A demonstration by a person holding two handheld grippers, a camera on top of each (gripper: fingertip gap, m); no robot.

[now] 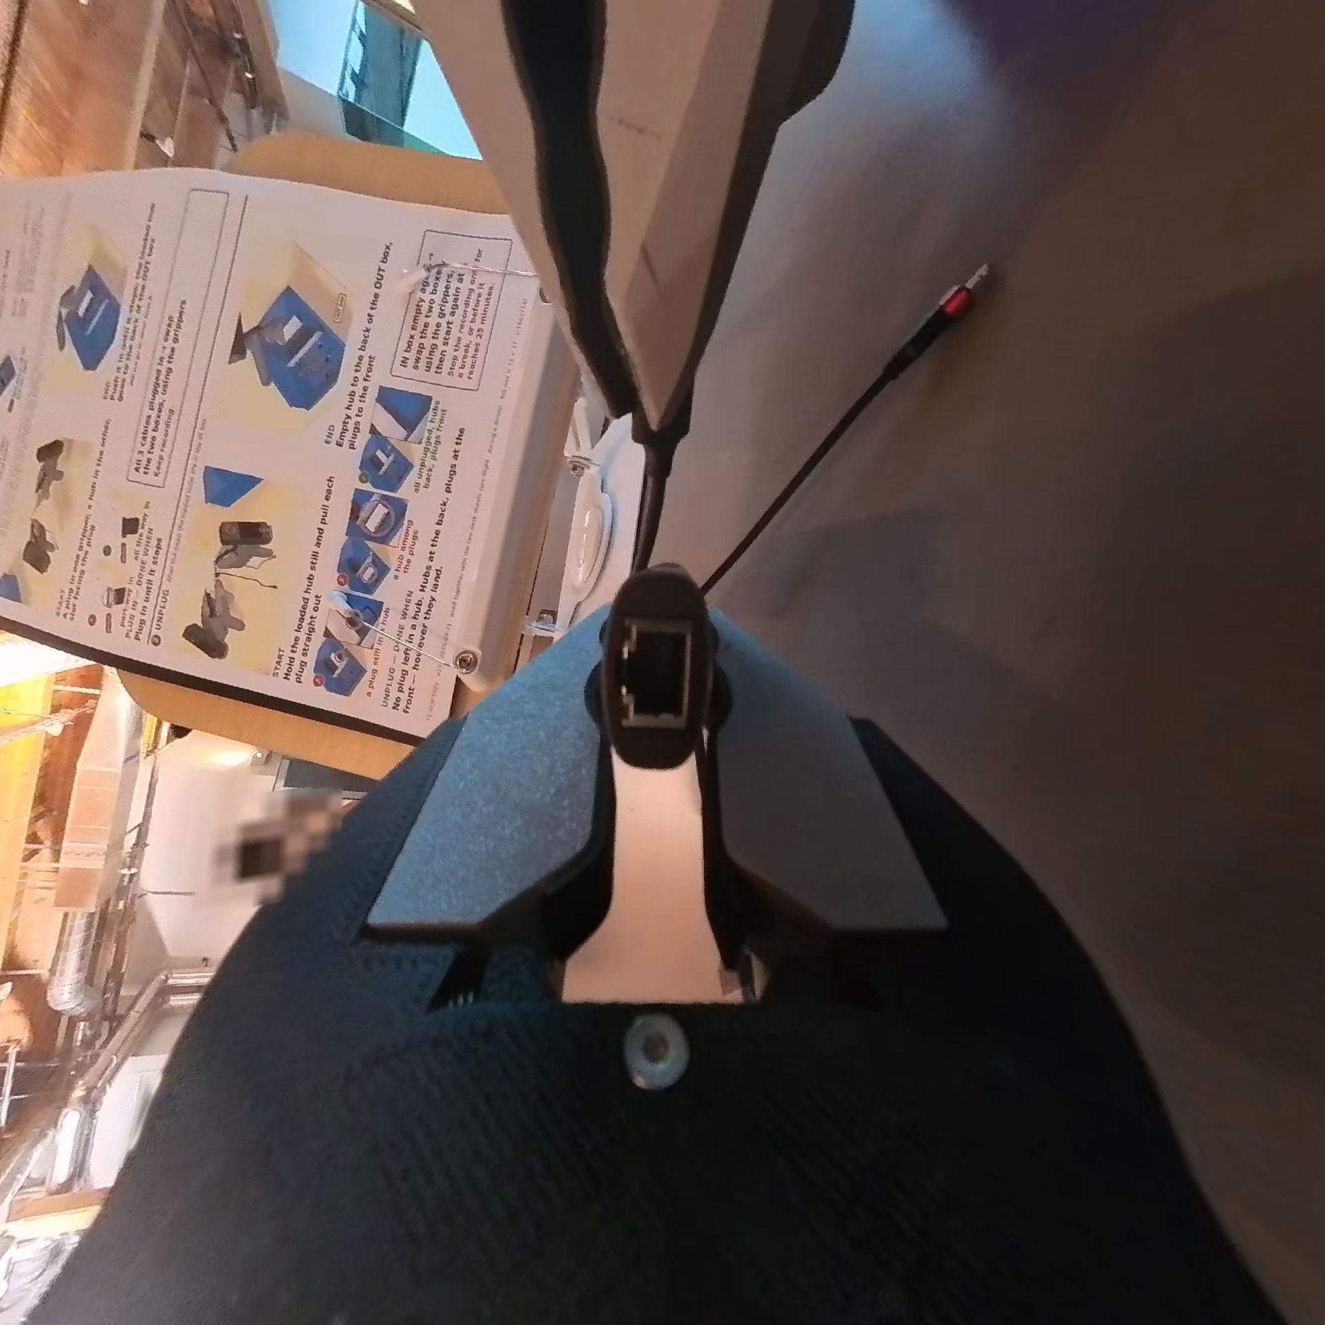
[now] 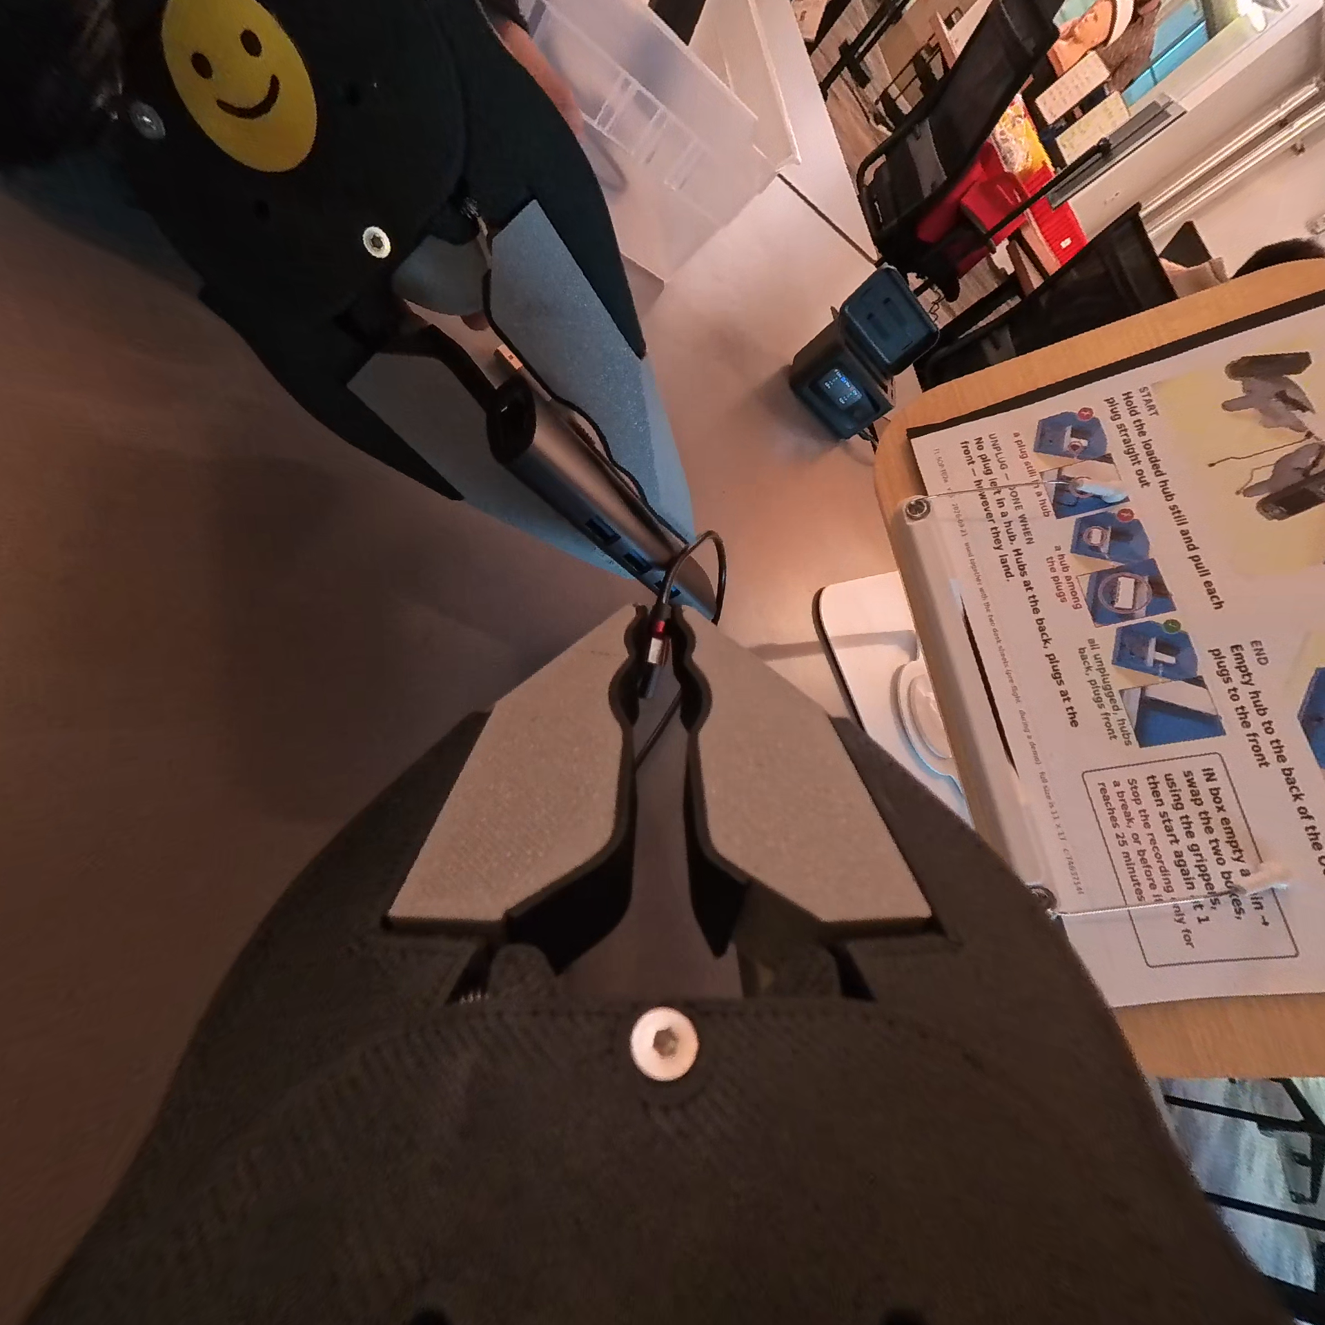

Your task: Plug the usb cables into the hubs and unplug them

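My left gripper [image 1: 656, 645] is shut on a grey USB hub [image 1: 656, 681], whose black end with a network socket faces the camera. In the right wrist view the hub [image 2: 573, 487] sticks out of the left gripper, which bears a yellow smiley sticker [image 2: 236, 86], and shows blue ports [image 2: 602, 532] along its side. My right gripper [image 2: 656, 638] is shut on a red and silver USB plug [image 2: 658, 638] close to the hub's far end. I cannot tell if they touch. Its black cable [image 2: 713, 566] loops beside the hub. The right gripper's fingers [image 1: 609, 251] hang above the hub.
A second red plug [image 1: 957, 301] on a thin black cable lies on the grey table [image 1: 1075, 645]. A printed instruction sheet [image 2: 1147, 681] sits in a stand on a wooden board. A black power unit [image 2: 853, 373], clear bins [image 2: 645, 107] and chairs are farther off. The gap from one gripper's tips to the other's is roughly 5 centimeters.
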